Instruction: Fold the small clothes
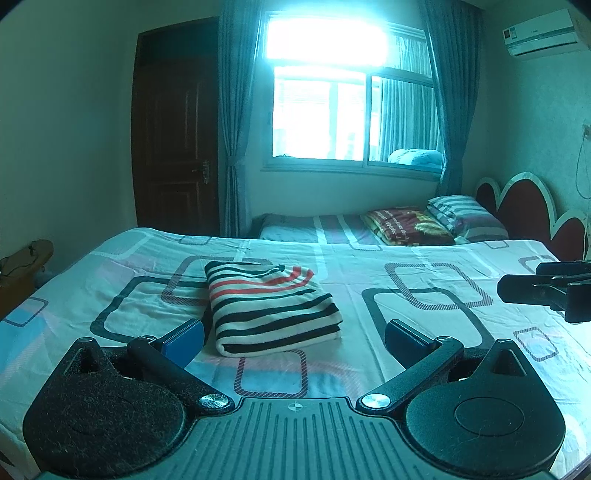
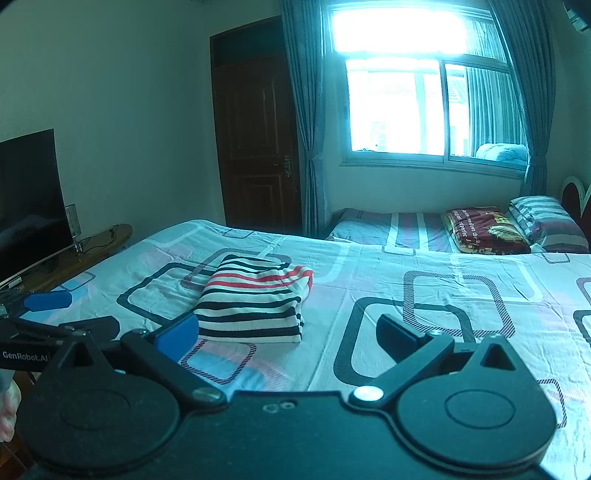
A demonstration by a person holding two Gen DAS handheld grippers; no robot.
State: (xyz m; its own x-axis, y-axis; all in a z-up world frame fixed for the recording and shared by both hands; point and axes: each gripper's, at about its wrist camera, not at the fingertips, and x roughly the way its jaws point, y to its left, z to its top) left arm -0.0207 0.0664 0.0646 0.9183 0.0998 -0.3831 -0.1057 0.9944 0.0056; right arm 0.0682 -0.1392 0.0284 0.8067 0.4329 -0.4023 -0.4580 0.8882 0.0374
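A bright window [image 1: 343, 103] with blue-grey curtains [image 1: 232, 122] lights pale walls, and a dark wooden door [image 2: 258, 125] stands to its left. The bed [image 1: 424, 266] carries a sheet of rounded rectangles, with a red headboard [image 1: 524, 210] behind. A TV [image 2: 29, 203] stands at left, an air conditioner [image 1: 543, 33] hangs high right.

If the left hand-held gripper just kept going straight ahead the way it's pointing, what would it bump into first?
Most likely the folded striped garment, lying on the bedsheet just ahead of the open left hand-held gripper. Depth is hard to judge, so it might pass just above it.
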